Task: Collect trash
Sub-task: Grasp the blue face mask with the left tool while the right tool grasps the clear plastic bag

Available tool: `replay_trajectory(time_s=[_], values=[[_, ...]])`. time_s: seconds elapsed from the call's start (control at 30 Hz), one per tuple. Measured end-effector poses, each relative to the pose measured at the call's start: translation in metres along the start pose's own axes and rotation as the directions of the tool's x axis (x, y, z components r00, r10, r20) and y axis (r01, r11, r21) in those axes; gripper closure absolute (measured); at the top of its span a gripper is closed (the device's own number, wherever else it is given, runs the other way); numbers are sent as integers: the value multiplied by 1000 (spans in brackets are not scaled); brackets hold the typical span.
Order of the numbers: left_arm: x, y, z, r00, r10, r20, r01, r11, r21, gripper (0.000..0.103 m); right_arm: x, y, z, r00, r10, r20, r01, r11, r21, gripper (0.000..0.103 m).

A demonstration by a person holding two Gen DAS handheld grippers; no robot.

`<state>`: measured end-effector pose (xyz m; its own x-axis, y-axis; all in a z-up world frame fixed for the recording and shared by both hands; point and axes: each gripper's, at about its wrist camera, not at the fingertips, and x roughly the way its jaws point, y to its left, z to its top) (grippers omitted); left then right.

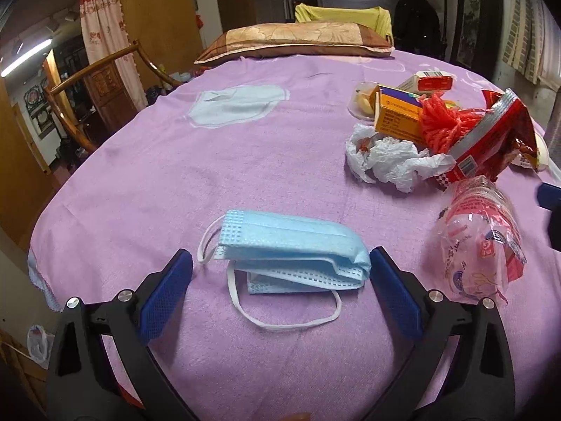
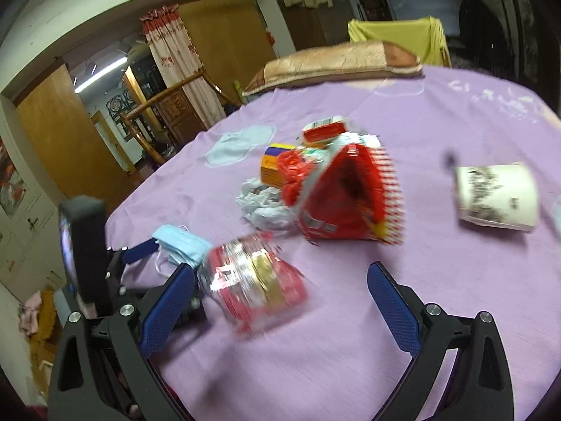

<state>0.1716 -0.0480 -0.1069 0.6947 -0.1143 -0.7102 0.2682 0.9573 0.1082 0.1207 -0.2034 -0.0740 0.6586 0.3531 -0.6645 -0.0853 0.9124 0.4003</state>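
nothing is yet collected: both the left claw (image 1: 280, 263) and right claw (image 2: 280, 280) are spread empty, the blue mask (image 1: 291, 256) is straddled, and the trash pile (image 1: 438, 129) at 2 o'clock on the bed (image 1: 175, 175) is left untouched.

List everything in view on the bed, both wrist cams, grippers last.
face mask: 1, light blue, folded, near edge of sheet, between the left gripper's fingers, not gripped
clear wrapper: 1, pink and red print, right of the mask
crumpled tissue: 1, white, front of the trash pile
snack bag: 1, red, open, in the pile
net bag: 1, red, on the pile
yellow box: 1, yellow and blue, in the pile
red carton: 1, red and white, behind the pile
paper cup: 1, white, printed, on its side, right of the pile
pillow: 1, brown, far end
bedsheet: 1, purple
left hand-held gripper: open
right hand-held gripper: open, empty
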Motion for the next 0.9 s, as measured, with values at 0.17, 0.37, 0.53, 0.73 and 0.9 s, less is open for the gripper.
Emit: replay_trajectory(time_s=[0.17, 0.37, 0.53, 0.73, 0.9], values=[[0, -1, -1, 1000, -21, 4, 21, 1000, 6, 7, 33, 5, 3, 994, 32, -108, -27, 999, 42, 10], [0, 0, -1, 999, -39, 3, 39, 999, 16, 7, 19, -4, -3, 997, -10, -73, 11, 1000, 12, 49], [3, 9, 6, 997, -77, -27, 77, 997, -7, 7, -12, -18, -8, 997, -80, 22, 80, 997, -4, 48], [11, 28, 24, 988, -145, -55, 138, 984, -116, 20, -16, -34, -9, 998, -47, 31, 46, 998, 40, 46], [1, 28, 19, 977, -211, -27, 207, 973, -107, 41, -14, -34, -10, 999, -26, 28, 25, 999, 40, 45]])
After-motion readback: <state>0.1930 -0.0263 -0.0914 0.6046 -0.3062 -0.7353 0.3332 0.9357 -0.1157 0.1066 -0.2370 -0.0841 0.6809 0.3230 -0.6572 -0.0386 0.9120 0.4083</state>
